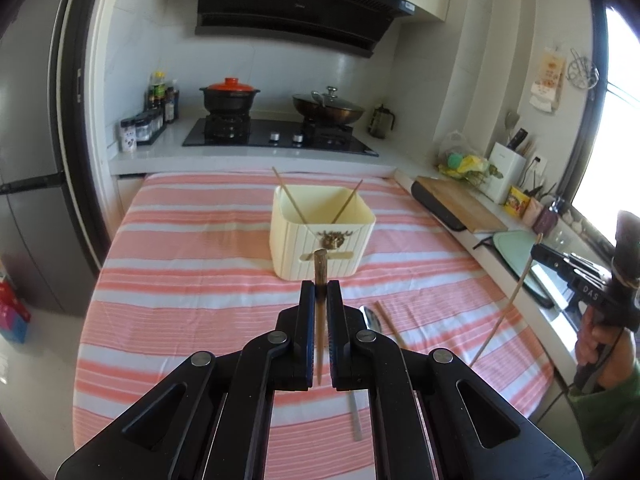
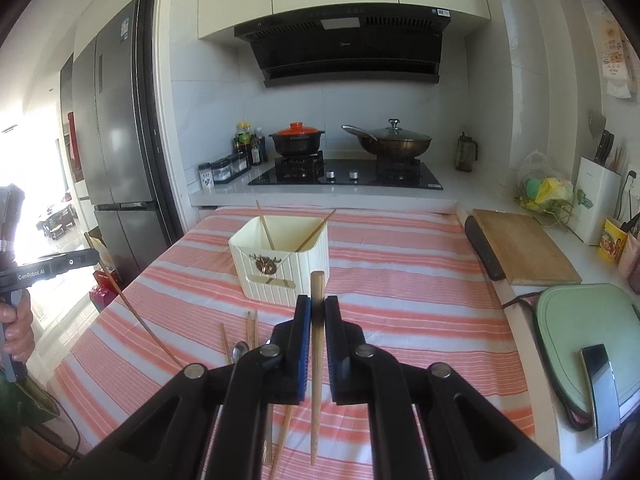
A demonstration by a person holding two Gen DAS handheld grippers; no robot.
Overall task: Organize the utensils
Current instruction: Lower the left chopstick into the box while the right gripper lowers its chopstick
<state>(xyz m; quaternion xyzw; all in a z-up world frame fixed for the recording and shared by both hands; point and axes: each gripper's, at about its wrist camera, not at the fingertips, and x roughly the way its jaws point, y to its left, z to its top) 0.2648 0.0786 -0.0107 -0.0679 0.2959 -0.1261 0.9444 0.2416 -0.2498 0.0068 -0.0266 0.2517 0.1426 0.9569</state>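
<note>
Both grippers up in the air, one chopstick clamped in each.

The left gripper (image 1: pixel 321 286) has its jaws squeezed onto a dark-stained wooden chopstick (image 1: pixel 320 276) – blunt end poking up past the fingertips, thin end hanging down between the arms. Same deal on the right: the right gripper (image 2: pixel 317 302) is pinched tight on a paler chopstick (image 2: pixel 317 292). Just past both sits the cream ribbed utensil holder (image 1: pixel 322 240) on the pink-and-white striped tablecloth (image 1: pixel 180 280), already with two chopsticks (image 1: pixel 290 196) leaning crossed inside. Nearer, loose on the cloth – a metal spoon (image 1: pixel 372 320) and a few more chopsticks (image 2: pixel 251 328). Off to the right there's a wooden cutting board (image 2: pixel 520 246) on the counter, and at the far end the stove (image 2: pixel 348 174) with a red-lidded clay pot (image 2: pixel 297 138) and a lidded wok (image 2: pixel 394 142).
</note>
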